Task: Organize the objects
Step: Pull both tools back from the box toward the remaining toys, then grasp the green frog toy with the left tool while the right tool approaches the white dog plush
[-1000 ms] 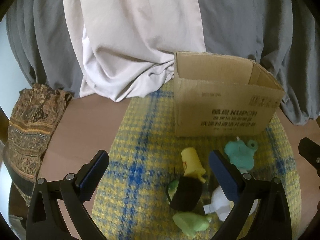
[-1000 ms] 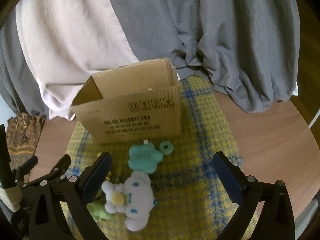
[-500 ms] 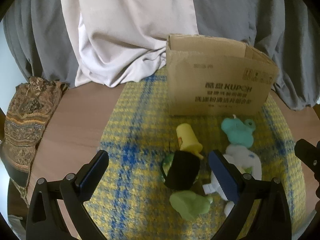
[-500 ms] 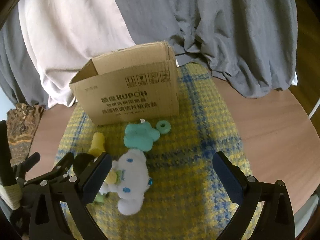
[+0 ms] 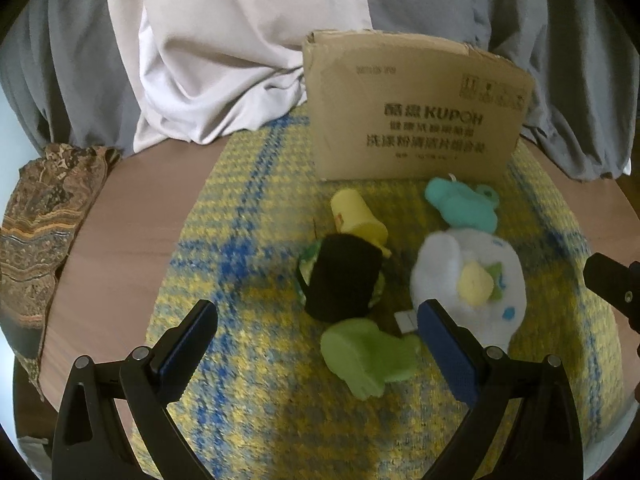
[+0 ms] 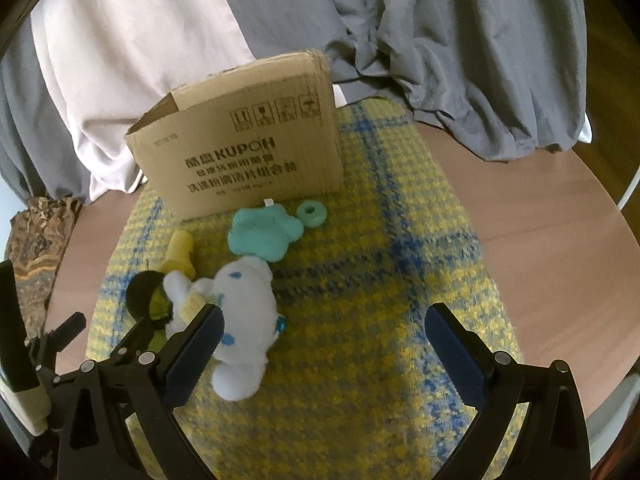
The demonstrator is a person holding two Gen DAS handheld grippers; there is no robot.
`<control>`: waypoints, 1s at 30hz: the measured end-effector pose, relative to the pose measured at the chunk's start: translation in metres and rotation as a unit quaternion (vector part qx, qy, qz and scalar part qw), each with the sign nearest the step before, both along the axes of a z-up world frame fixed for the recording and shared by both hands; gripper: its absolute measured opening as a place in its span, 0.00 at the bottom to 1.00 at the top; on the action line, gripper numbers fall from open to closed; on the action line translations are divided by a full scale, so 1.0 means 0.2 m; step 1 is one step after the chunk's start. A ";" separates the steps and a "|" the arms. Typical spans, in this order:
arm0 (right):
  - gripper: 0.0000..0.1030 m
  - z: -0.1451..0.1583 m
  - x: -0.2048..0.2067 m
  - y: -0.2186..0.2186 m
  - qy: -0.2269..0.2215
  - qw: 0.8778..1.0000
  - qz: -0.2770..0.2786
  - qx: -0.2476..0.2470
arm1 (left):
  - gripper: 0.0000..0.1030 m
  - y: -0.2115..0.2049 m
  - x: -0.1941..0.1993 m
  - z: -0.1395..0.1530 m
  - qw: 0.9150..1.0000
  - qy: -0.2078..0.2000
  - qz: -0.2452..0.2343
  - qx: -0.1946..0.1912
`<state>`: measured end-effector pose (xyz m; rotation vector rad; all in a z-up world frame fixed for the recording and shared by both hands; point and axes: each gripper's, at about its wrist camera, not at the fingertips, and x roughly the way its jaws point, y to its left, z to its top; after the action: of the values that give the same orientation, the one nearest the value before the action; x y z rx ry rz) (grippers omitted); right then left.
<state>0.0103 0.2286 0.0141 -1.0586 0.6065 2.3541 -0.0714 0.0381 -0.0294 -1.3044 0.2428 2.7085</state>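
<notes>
An open cardboard box (image 5: 416, 108) (image 6: 244, 136) stands at the back of a yellow and blue plaid mat (image 5: 248, 280) (image 6: 380, 280). In front of it lie a teal plush (image 5: 460, 204) (image 6: 264, 232), a teal ring (image 6: 311, 213), a yellow cup (image 5: 358, 216) (image 6: 180, 252), a black-topped green toy (image 5: 344, 280) (image 6: 146, 294), a light green plush (image 5: 368, 354) and a white plush (image 5: 468, 280) (image 6: 244, 308). My left gripper (image 5: 316, 344) is open and empty, close above the light green plush. My right gripper (image 6: 324, 344) is open and empty, just right of the white plush.
White and grey draped cloths (image 5: 240, 40) (image 6: 440, 40) hang behind the box. A patterned brown cloth (image 5: 36, 220) (image 6: 36, 240) lies at the table's left edge. Bare wooden tabletop (image 6: 560, 220) shows right of the mat. The left gripper's frame shows in the right wrist view (image 6: 48, 344).
Both grippers have pulled back and lowered, so the toys and box now sit further forward in view. The jaws stayed open. The toys have not moved.
</notes>
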 end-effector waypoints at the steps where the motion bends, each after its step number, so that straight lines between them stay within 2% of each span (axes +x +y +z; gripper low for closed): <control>1: 0.98 -0.01 0.01 0.00 -0.001 1.000 -0.001 0.000 | 0.99 0.00 0.01 -0.01 1.000 -0.001 -0.002 0.000; 10: 0.98 -0.09 0.03 0.01 -0.017 1.000 -0.010 -0.004 | 0.99 0.04 0.03 -0.12 1.000 -0.024 -0.016 0.000; 22: 0.98 -0.14 0.01 0.02 -0.029 0.999 -0.012 -0.004 | 0.98 0.08 0.00 -0.20 0.999 -0.034 -0.028 -0.010; 30: 0.98 -0.16 0.00 0.02 -0.034 0.999 -0.011 -0.007 | 0.69 0.08 -0.03 -0.26 0.998 -0.059 -0.036 0.008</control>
<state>0.0093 0.2333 -0.0188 -1.1276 0.6084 2.2884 -0.0783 0.0547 -0.0809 -1.4159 0.2518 2.5590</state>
